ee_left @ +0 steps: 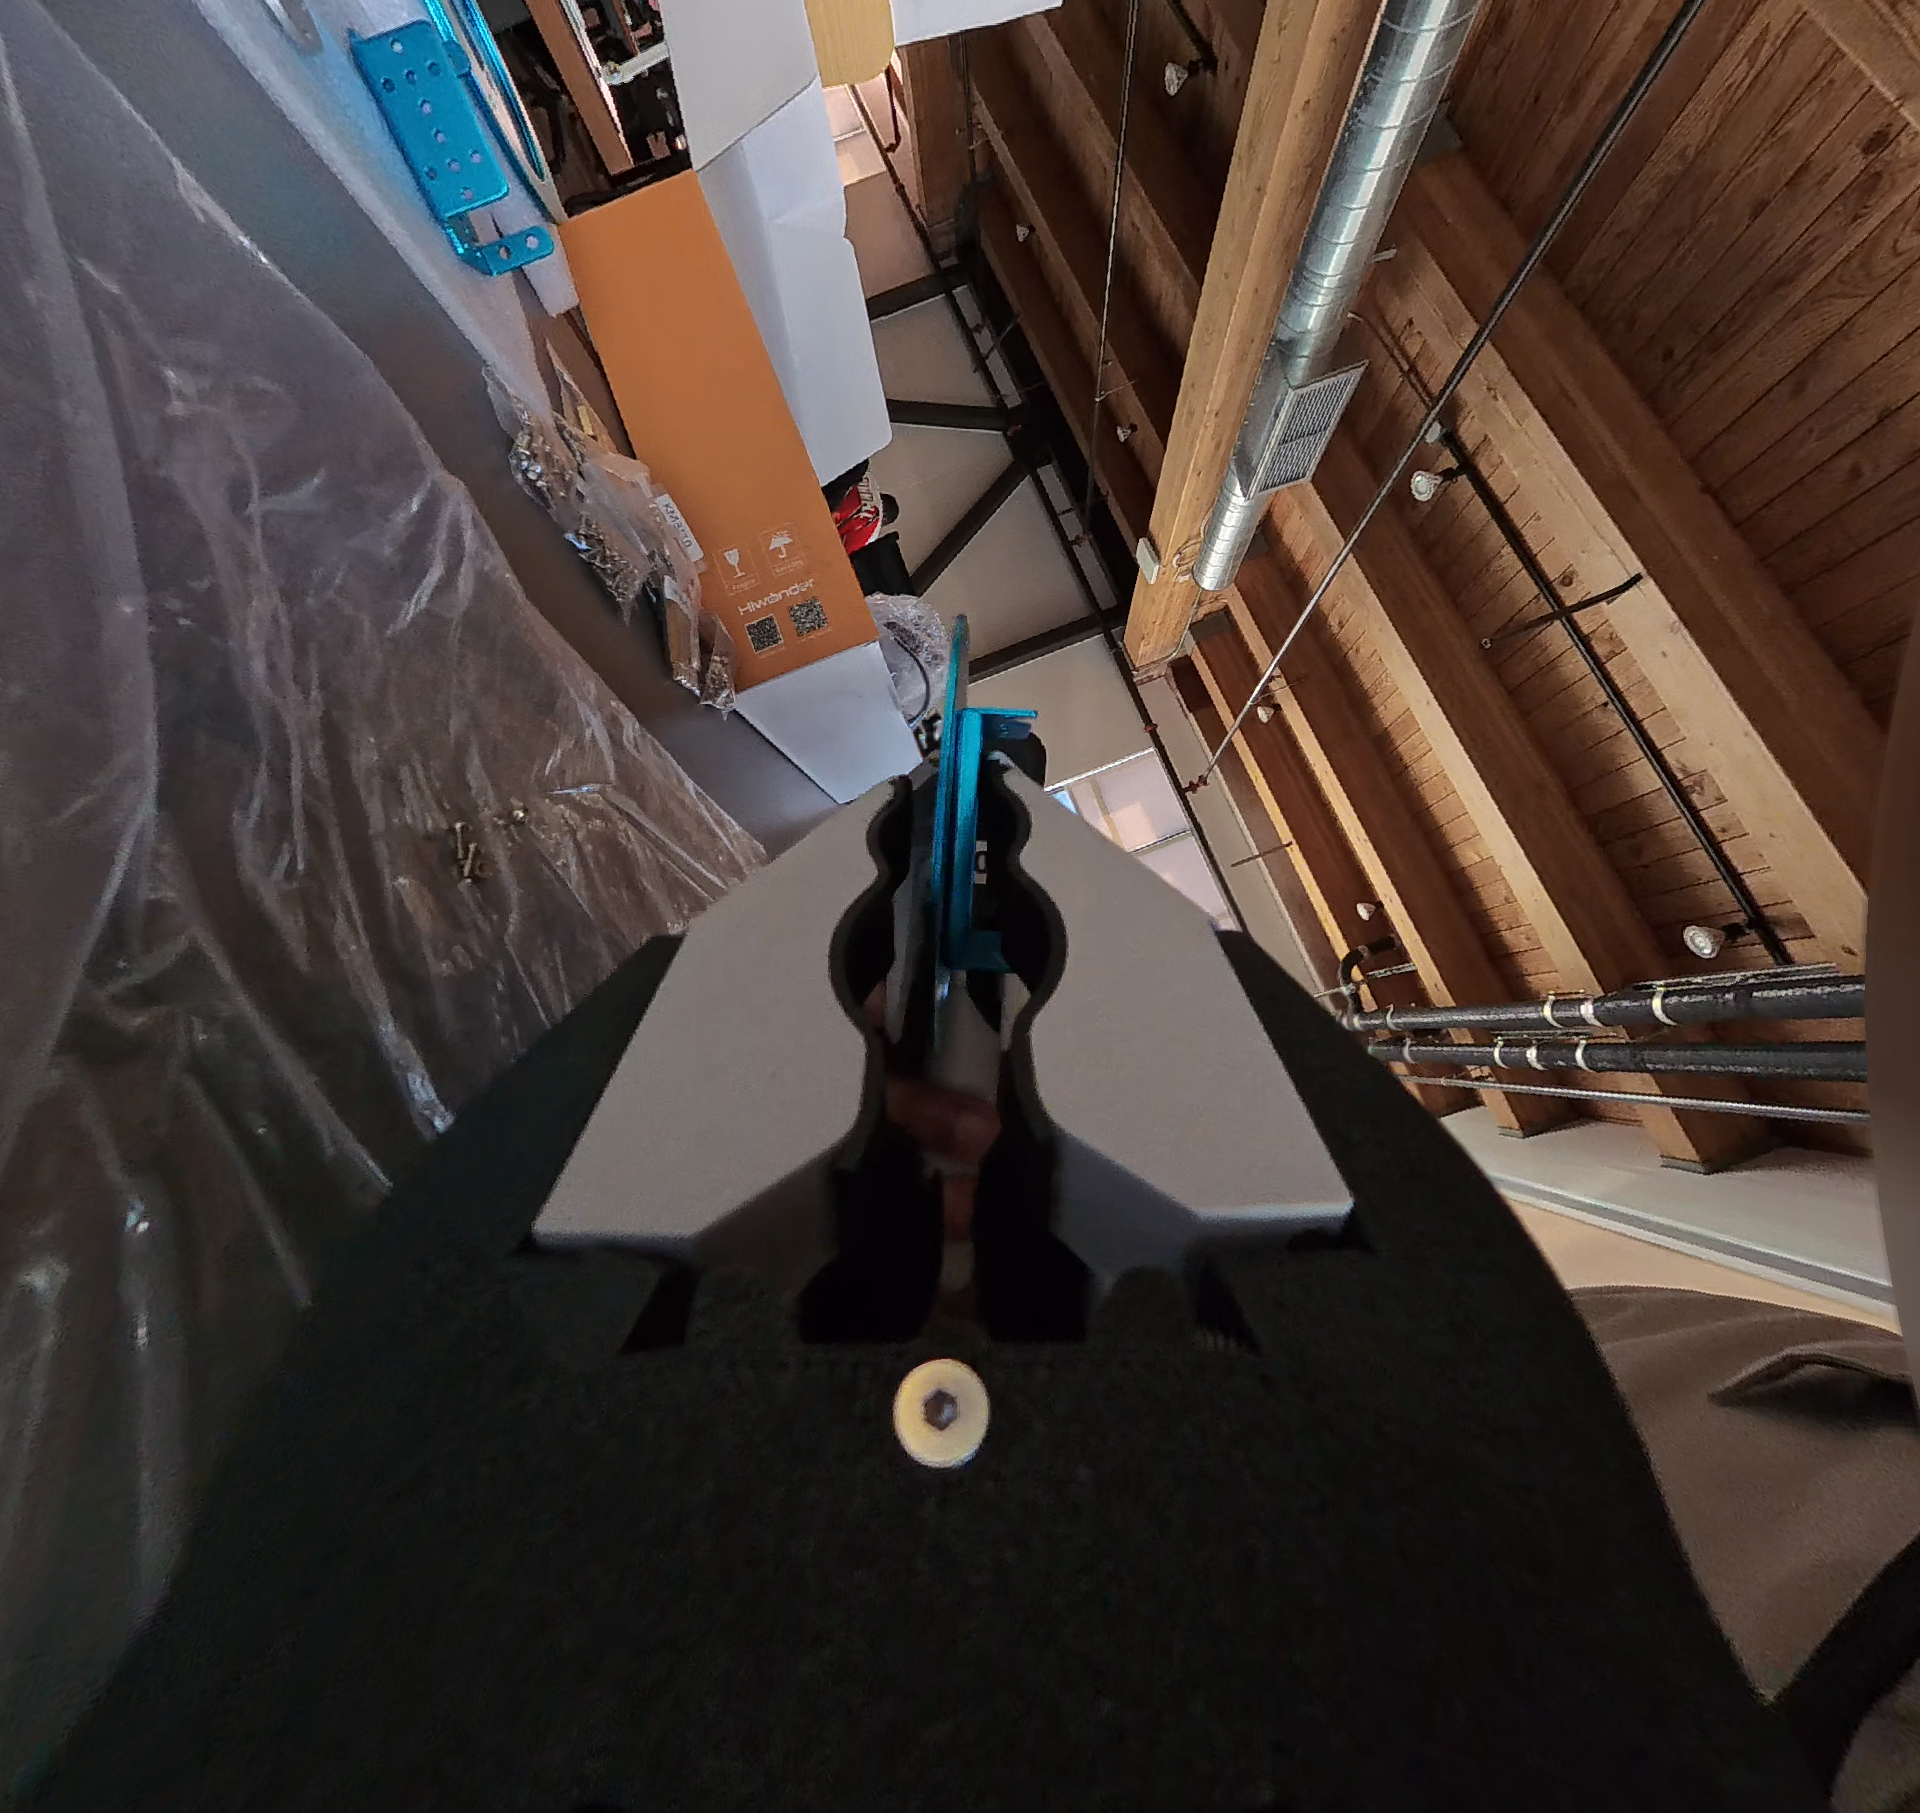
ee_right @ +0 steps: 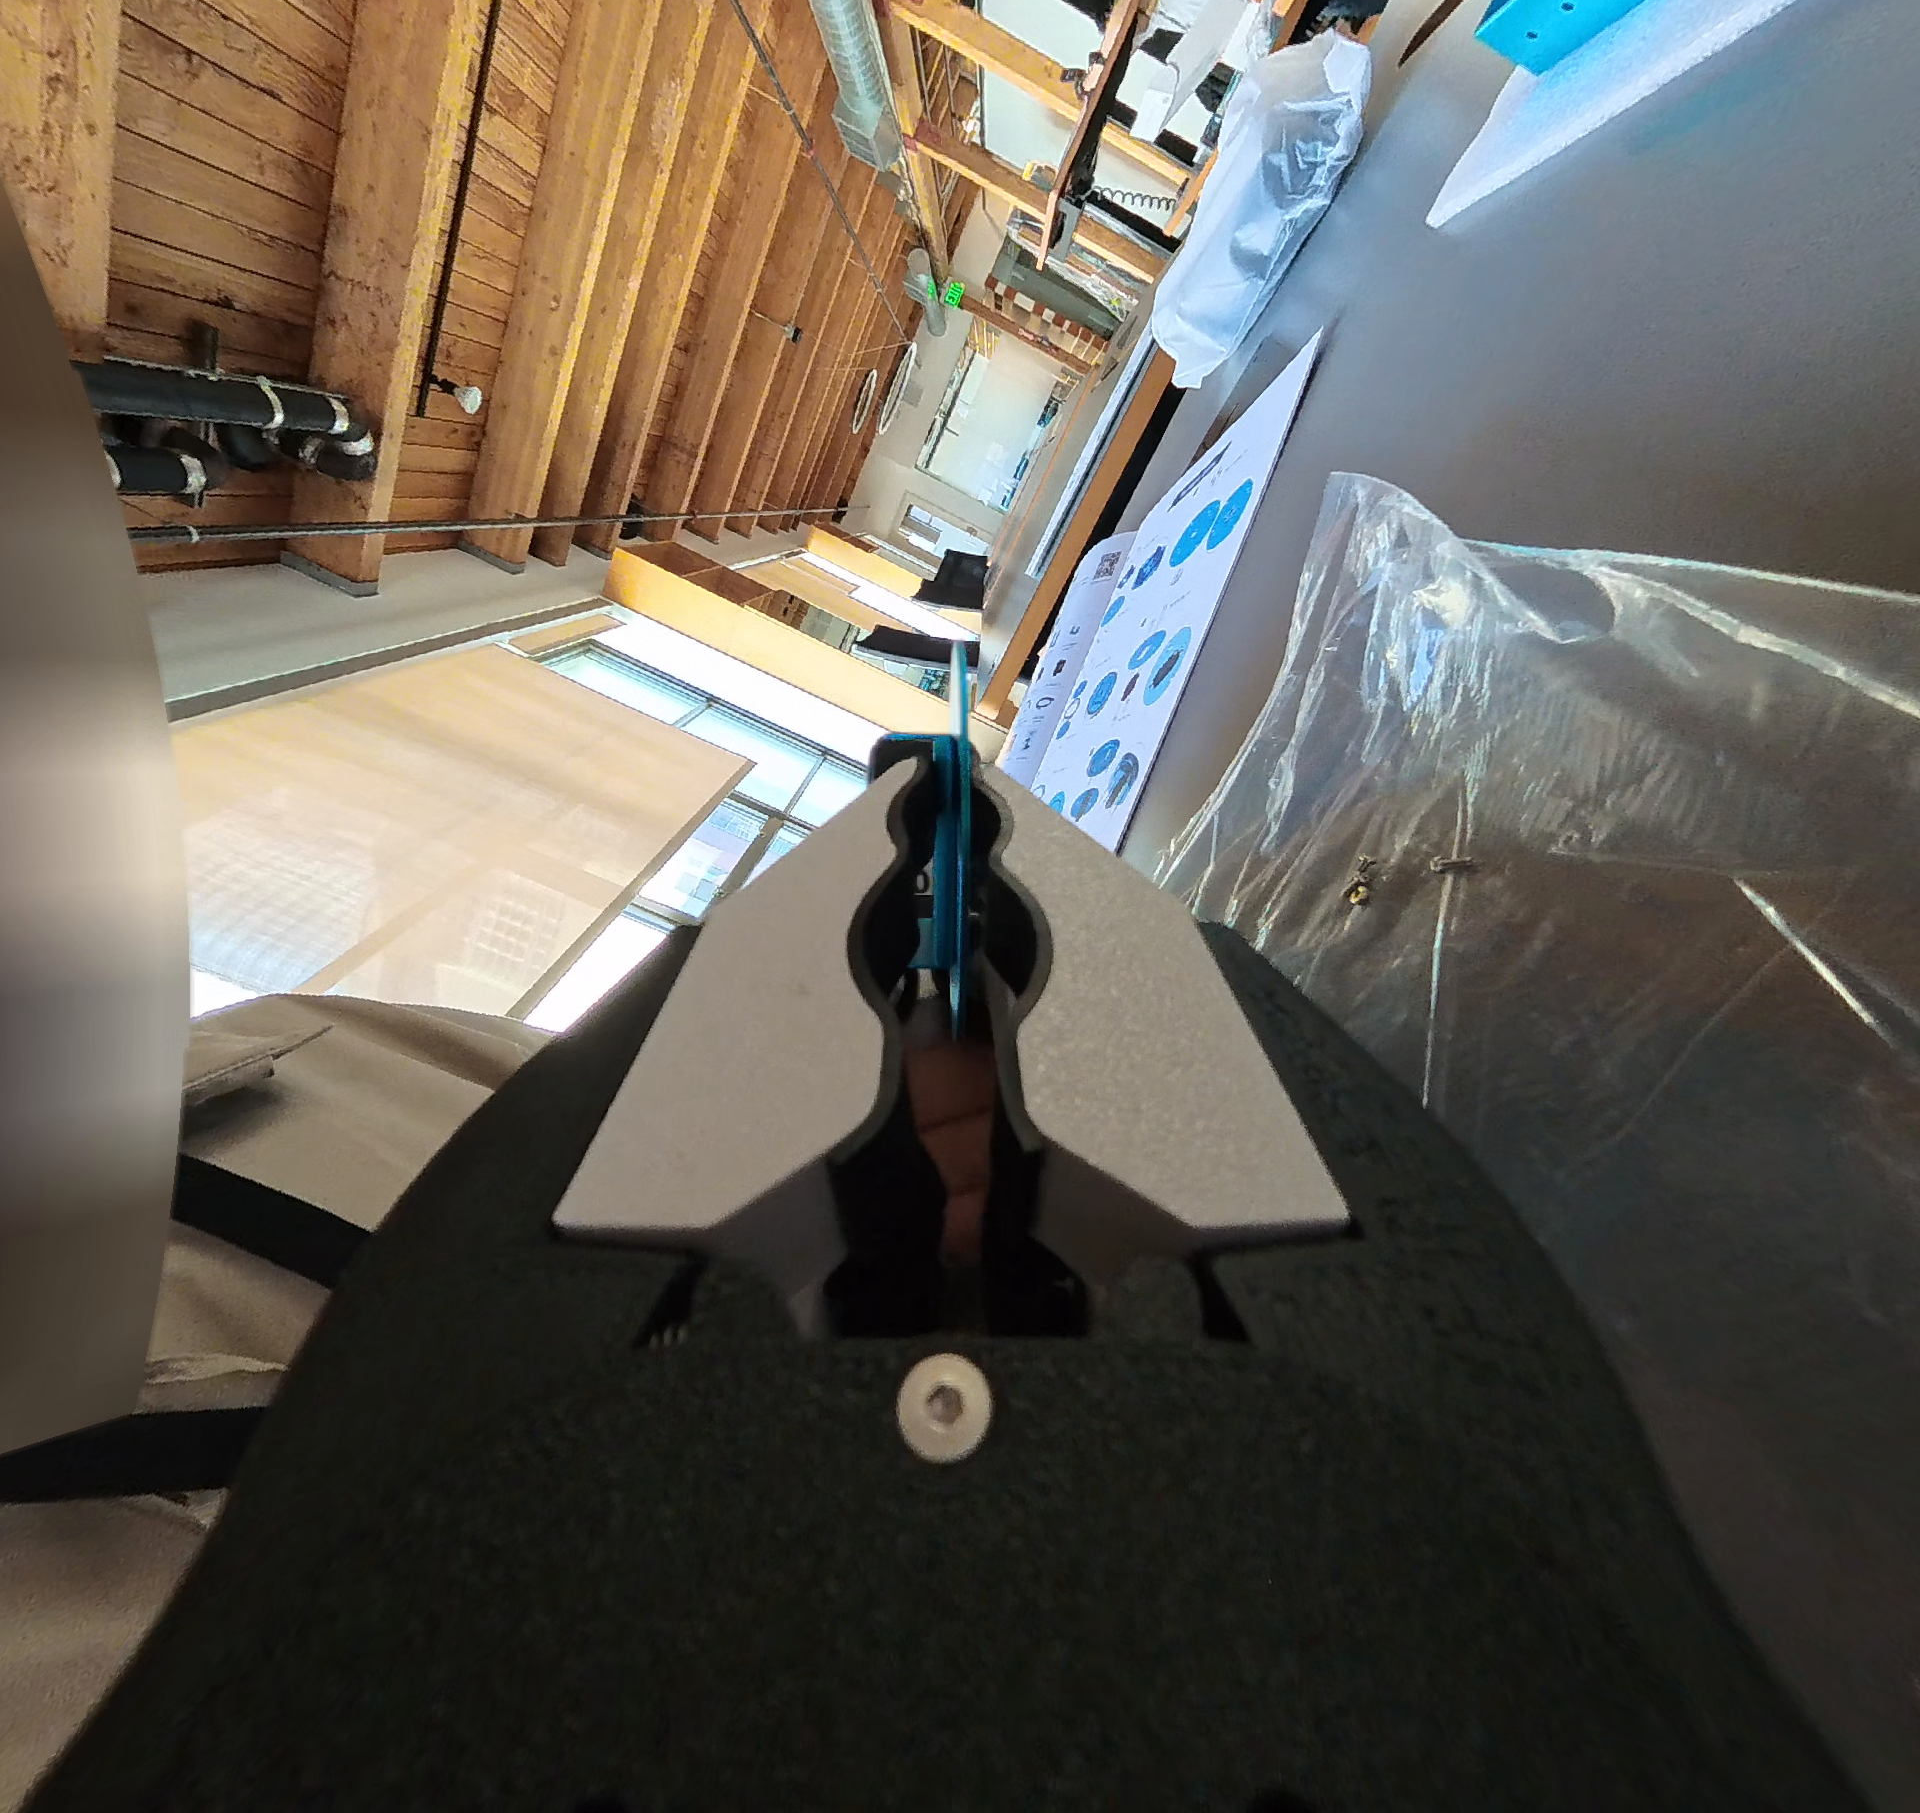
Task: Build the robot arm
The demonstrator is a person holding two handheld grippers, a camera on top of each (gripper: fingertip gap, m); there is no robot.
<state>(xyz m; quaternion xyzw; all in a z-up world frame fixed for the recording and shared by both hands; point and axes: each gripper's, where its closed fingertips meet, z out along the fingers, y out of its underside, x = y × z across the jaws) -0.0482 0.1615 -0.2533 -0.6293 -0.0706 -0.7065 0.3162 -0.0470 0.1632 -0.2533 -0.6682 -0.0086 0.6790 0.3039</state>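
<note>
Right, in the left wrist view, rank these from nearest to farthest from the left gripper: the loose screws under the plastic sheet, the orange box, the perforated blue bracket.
1. Loose screws, left of the left gripper, under the plastic sheet.
2. Orange box, upper left, standing on the table.
3. Perforated blue bracket, far upper left, on white foam.

From my remote seat both wrist feeds are bright with daylight; in the right wrist view it pours through the window (ee_right: 665, 828), which is washed out to near white. The clear plastic bag (ee_left: 312, 683) throws streaky glare, and the spot lamps (ee_left: 1423, 485) on the wooden ceiling (ee_left: 1621, 329) glow as small points. Fisheye bending curves the beams toward the edges, each gripper's black body (ee_right: 935, 1576) sits soft and dark up close, and a smeared blur patch (ee_right: 73, 828) covers the right view's left edge.
</note>
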